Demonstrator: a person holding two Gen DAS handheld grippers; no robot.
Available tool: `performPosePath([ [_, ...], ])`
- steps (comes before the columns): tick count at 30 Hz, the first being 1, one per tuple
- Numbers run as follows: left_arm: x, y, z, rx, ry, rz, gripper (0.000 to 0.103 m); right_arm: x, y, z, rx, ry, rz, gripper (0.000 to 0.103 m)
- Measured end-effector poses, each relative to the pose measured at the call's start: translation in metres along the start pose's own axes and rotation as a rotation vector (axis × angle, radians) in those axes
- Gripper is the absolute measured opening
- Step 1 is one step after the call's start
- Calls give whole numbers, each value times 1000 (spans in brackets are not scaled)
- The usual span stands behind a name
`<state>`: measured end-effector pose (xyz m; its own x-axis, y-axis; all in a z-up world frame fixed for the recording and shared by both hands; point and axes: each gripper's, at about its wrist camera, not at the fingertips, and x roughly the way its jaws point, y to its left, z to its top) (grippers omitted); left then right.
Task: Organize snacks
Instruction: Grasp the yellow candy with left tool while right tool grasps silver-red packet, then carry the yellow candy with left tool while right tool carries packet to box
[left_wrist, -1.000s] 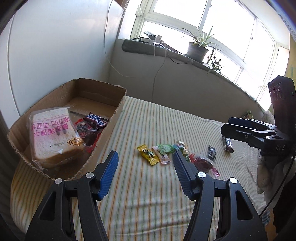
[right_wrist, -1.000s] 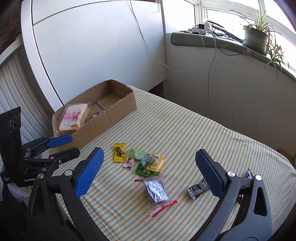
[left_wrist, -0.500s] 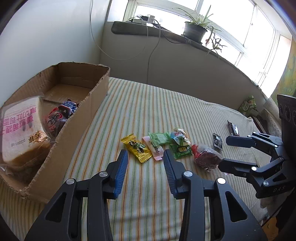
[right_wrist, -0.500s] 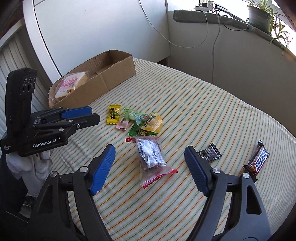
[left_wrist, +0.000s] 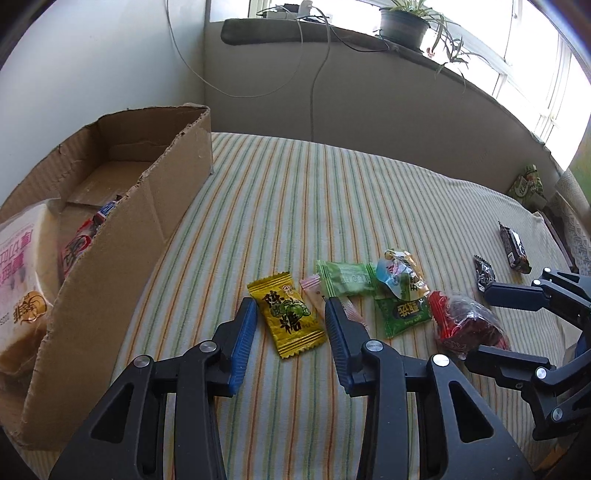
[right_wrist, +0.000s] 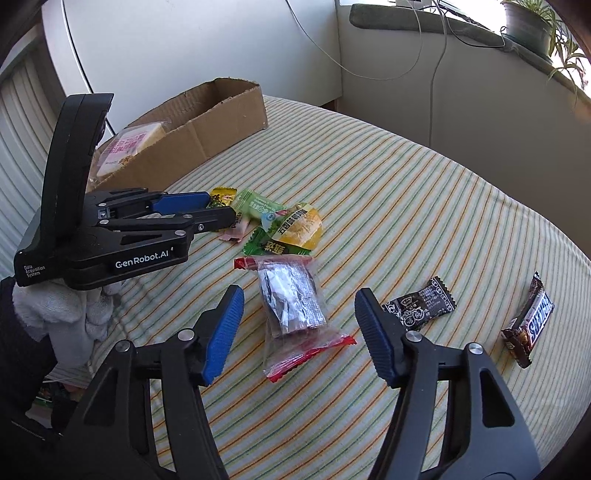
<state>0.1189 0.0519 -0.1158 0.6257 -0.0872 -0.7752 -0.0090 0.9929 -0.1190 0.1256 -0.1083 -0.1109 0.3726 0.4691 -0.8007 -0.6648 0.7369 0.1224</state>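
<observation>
The striped table is covered with scattered snacks, and a cardboard box (bread already inside) is set at its left edge. The left tongs are held half-open astride a yellow candy, pads not touching. The right tongs are closing around a clear red-edged packet, not yet pressed.

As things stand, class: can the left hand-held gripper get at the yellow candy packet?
Probably yes. The left hand-held gripper has its open jaws on either side of the yellow candy packet. Nothing covers it; only the pink packet lies close beside it.
</observation>
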Motion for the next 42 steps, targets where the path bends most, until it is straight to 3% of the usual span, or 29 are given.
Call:
performPosePath([
  [2,2,1,2,4,1,-2,36,3,0,0,-6,4,-4,64],
  [5,-1,-1,0,21,-3,-5,23,8,2,-1,-14,15,-10,54],
  [10,-2,-2,-2,32,-7,-2,21,13,5,-3,-17,28,-1,41],
  [11,-3,-1,-2,30,-9,-3,21,13,5,-4,-15,26,3,35],
  [16,-7,-3,-3,28,-24,0,19,8,4,-4,1,19,5,34],
  [17,-9,-2,-3,22,-30,-3,13,7,4,-5,4,16,4,34],
  [21,-17,-2,-4,16,-43,-11,8,-1,2,-4,13,3,2,34],
  [28,-8,1,-5,21,-14,-19,10,-8,5,-2,13,-4,-16,34],
  [31,-1,-2,-4,42,13,-37,19,-8,7,-3,9,-1,-15,34],
  [34,-4,-2,-4,41,-2,-34,17,-8,10,-3,8,-2,-20,34],
  [36,-10,-2,-6,35,-23,-35,8,-10,10,-2,12,-5,-23,34],
  [42,-21,1,-8,10,-49,-51,6,-21,11,4,13,-33,-44,34],
])
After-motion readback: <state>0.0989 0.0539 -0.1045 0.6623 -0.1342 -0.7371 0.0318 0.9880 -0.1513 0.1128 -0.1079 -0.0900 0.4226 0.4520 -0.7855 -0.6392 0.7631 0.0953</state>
